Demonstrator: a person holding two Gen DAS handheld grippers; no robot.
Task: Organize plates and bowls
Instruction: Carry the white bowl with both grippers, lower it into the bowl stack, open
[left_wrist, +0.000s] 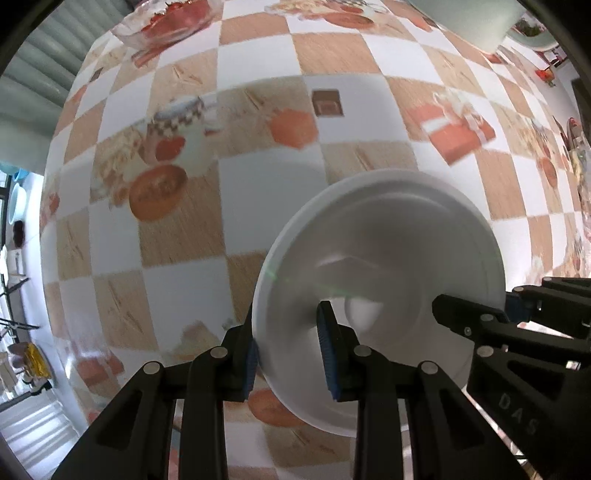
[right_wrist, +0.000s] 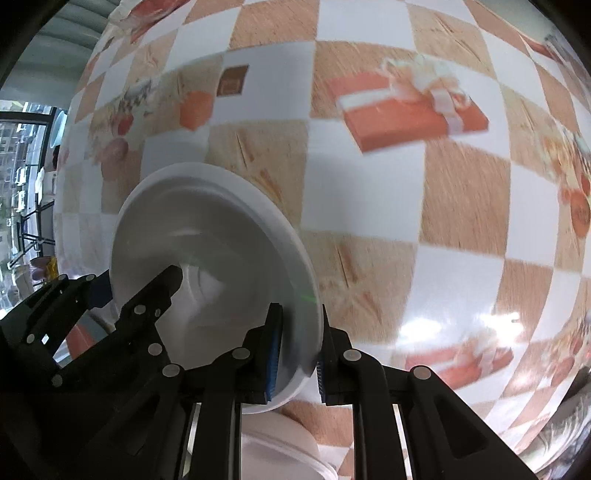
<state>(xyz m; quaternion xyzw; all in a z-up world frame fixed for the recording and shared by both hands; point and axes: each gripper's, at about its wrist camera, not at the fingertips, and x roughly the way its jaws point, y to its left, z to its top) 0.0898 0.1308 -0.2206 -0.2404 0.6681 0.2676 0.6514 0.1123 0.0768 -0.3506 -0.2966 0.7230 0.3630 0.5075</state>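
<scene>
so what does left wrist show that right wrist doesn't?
Left wrist only: a glass bowl of red fruit at the far table edge.

Right wrist only: another white dish lying under the tongs.

Both: the white plate over the checkered tablecloth, the left tongs and right tongs each clamping its rim from opposite sides.
</scene>
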